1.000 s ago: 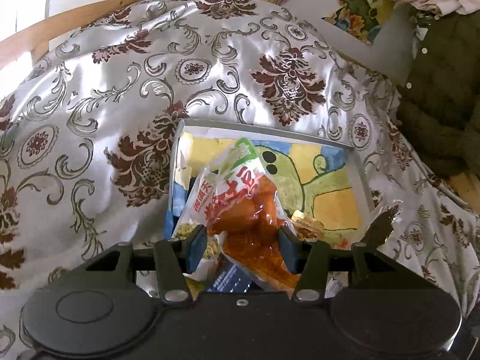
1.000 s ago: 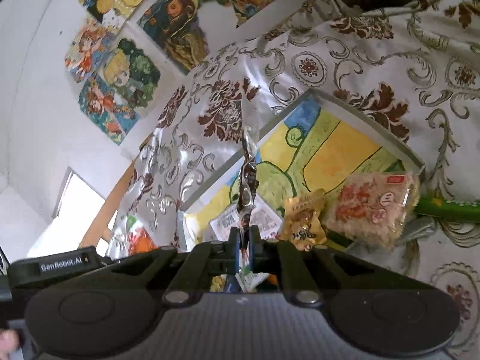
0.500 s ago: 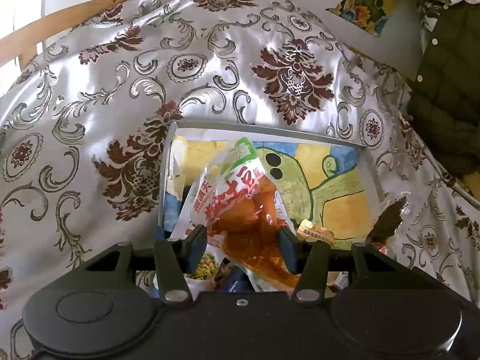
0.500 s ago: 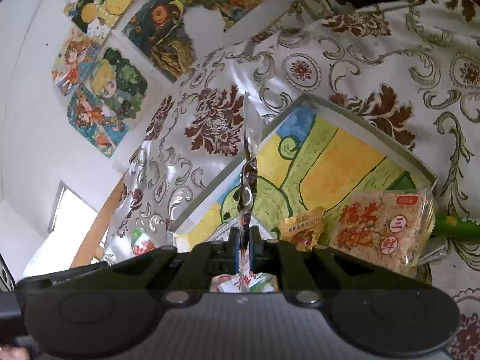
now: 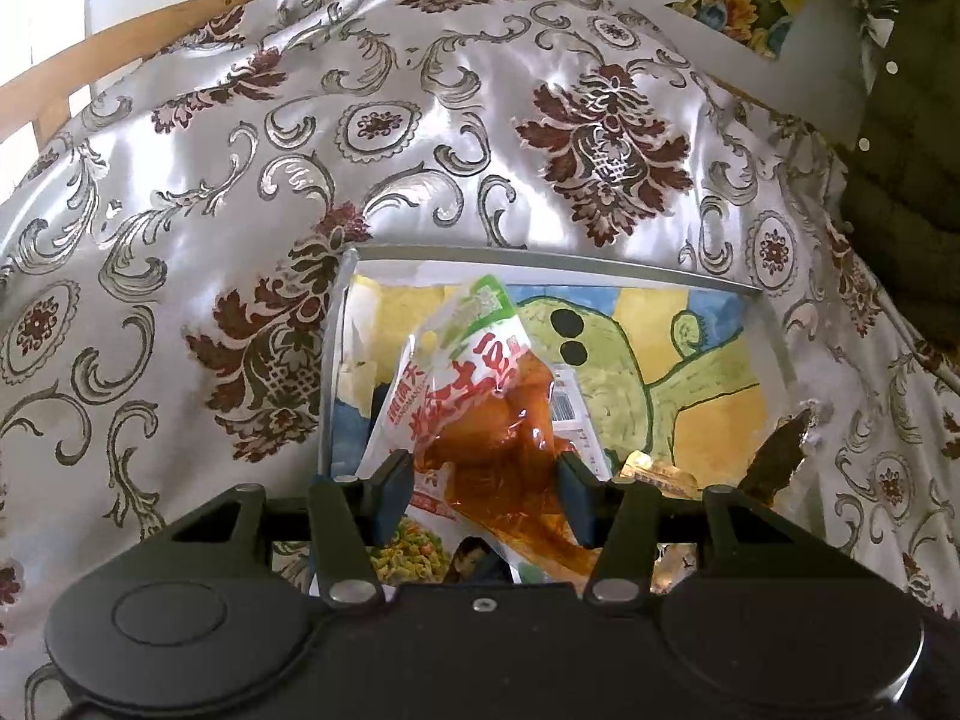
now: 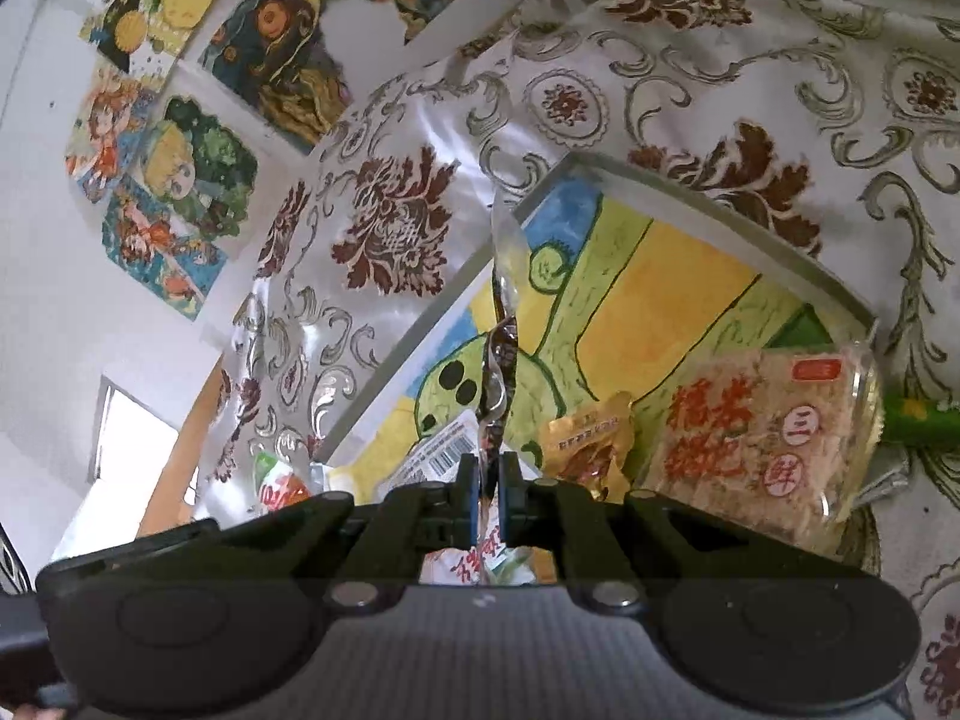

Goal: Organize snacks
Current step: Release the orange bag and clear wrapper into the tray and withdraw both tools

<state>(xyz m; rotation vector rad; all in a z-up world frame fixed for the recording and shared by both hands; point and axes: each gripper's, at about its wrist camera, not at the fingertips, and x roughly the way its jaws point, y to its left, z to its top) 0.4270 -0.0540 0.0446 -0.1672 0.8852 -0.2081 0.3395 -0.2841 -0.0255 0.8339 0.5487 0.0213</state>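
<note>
Both grippers lowered toward tray [image 5: 540, 258], left gripper [image 5: 485, 495] clamping orange packet [image 5: 498, 420]

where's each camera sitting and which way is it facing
Left wrist: on the left gripper, looking down along its fingers at the tray; its pads press an orange snack pack.
Right wrist: on the right gripper, tilted toward tray and wall; jaws pinch a thin dark wrapper edge-on.
Shared: the tray, the gold packet, the flowered cloth.
</note>
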